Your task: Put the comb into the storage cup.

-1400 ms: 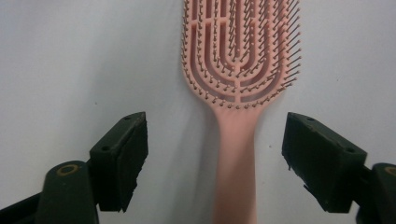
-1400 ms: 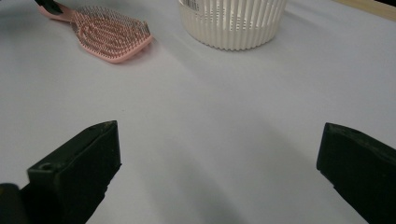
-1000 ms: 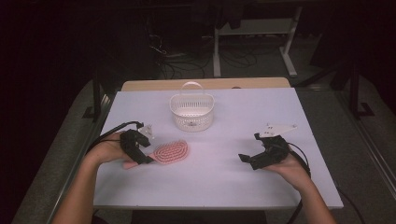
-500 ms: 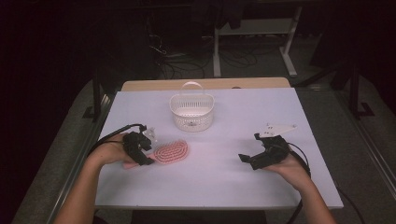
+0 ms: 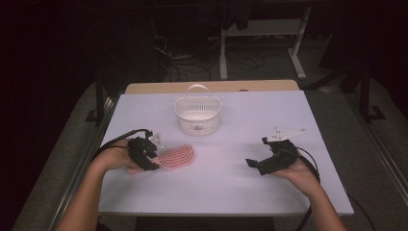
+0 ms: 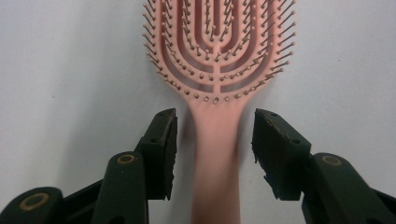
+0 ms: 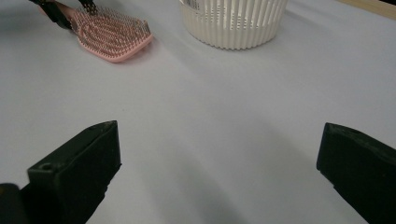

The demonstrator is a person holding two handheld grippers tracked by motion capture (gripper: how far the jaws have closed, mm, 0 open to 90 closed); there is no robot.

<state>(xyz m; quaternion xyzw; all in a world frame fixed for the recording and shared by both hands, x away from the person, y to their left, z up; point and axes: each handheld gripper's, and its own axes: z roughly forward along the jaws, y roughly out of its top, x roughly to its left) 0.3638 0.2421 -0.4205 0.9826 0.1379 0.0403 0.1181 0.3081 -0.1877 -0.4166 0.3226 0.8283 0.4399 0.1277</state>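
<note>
Pink hairbrush (image 6: 217,70) flat on table (image 5: 231,183), bristles up, just in front of white basket (image 5: 197,115). Left gripper (image 6: 214,140) spread, astride the handle (untouched). Right gripper (image 5: 255,164) agape, well right of basket.

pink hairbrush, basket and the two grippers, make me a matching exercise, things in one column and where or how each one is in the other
Things
1. pink plastic paddle hairbrush
2. white slatted plastic basket with a handle
3. left gripper
4. right gripper

Places or states
A. open over bare table, nothing between its fingers
B. stands toward the far middle of the table
C. lies flat, bristles up, near the left hand
D. open, fingers on either side of the brush handle, not yet closed on it

Pairs: 1-C, 2-B, 3-D, 4-A
</note>
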